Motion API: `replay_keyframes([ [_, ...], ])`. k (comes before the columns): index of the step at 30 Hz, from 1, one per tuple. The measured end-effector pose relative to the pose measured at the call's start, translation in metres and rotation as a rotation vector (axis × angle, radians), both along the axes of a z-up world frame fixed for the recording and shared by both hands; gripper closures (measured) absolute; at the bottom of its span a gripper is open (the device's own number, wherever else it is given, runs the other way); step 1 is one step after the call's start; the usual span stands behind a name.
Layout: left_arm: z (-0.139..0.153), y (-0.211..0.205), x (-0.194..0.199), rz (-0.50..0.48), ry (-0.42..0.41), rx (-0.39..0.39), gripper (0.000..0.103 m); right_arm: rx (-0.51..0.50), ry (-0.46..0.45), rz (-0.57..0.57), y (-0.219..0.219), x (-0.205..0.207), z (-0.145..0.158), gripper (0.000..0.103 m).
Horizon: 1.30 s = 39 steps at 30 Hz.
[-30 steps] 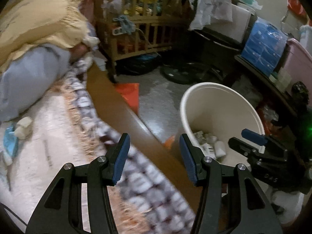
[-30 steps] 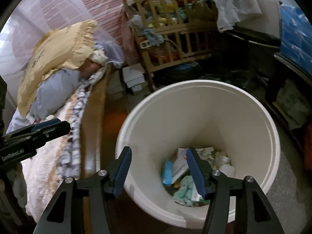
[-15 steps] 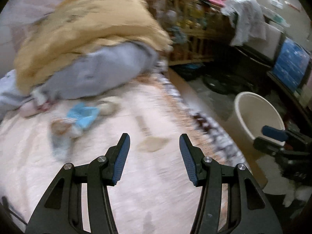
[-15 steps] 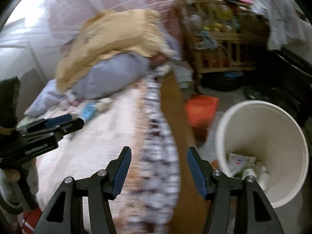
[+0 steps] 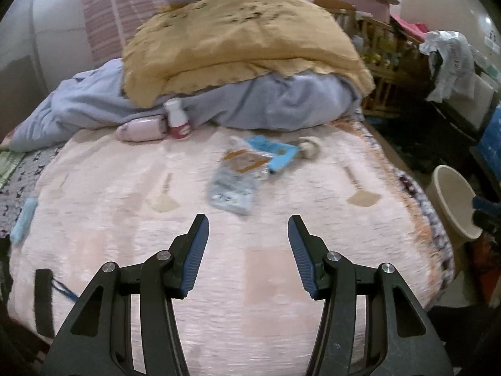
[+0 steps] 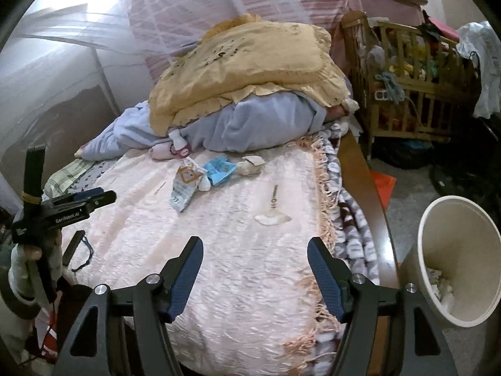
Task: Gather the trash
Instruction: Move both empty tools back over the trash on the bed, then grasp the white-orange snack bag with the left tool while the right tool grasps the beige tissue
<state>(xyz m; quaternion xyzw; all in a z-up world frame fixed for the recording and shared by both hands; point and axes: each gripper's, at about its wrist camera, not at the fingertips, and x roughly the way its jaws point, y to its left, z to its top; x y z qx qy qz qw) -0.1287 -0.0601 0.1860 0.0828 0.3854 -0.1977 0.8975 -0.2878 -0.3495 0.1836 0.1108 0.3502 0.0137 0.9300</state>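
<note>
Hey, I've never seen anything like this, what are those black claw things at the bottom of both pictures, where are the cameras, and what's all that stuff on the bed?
No robot here: a person carries a two-finger tool in each hand, with a wide-angle camera on each looking forward along the fingers. One picture comes from the left hand-held gripper, the other from the right hand-held gripper. Both are open and hold nothing. The right view also catches the left tool off to the side.

On the pink bedspread lie a pale printed wrapper, a blue packet and a crumpled tissue. A small white-capped bottle sits against the grey blanket, under the yellow pillow. The white bin beside the bed already holds some rubbish.
</note>
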Motion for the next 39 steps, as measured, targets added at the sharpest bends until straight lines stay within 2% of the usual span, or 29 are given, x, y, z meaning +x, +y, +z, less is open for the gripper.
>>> replay_keyframes([
  [8,-0.016,0.042,0.034,0.013,0.002,-0.059,0.052,-0.001,0.01,-0.028,0.021,0.031,-0.004,0.036],
  [11,-0.027,0.044,0.045,0.005,0.02,-0.084,0.046,-0.001,0.018,-0.018,0.03,0.049,-0.01,0.036],
  [14,-0.04,0.034,0.059,0.009,0.055,-0.092,0.045,0.008,0.035,0.022,0.039,0.071,-0.022,0.036],
  [18,-0.063,0.011,0.083,-0.002,0.096,-0.089,0.045,-0.03,0.036,0.071,0.046,0.103,-0.042,0.036],
  [24,-0.097,-0.022,0.148,-0.004,0.13,-0.067,0.044,-0.06,0.058,0.169,0.026,0.182,-0.072,0.035],
  [27,-0.108,-0.028,0.173,-0.003,0.155,-0.064,0.044,-0.042,0.112,0.209,0.01,0.226,-0.087,0.035],
  [29,-0.112,-0.03,0.182,-0.005,0.159,-0.085,0.044,-0.037,0.133,0.227,0.003,0.247,-0.092,0.035],
  [33,-0.122,-0.037,0.19,-0.056,0.194,-0.068,0.044,-0.066,0.165,0.22,-0.007,0.285,-0.097,0.03],
  [37,-0.131,-0.041,0.197,-0.098,0.231,-0.068,0.044,-0.066,0.198,0.236,0.002,0.318,-0.102,0.029],
  [39,-0.135,-0.042,0.201,-0.091,0.247,-0.057,0.044,-0.064,0.243,0.233,0.006,0.334,-0.112,0.029],
])
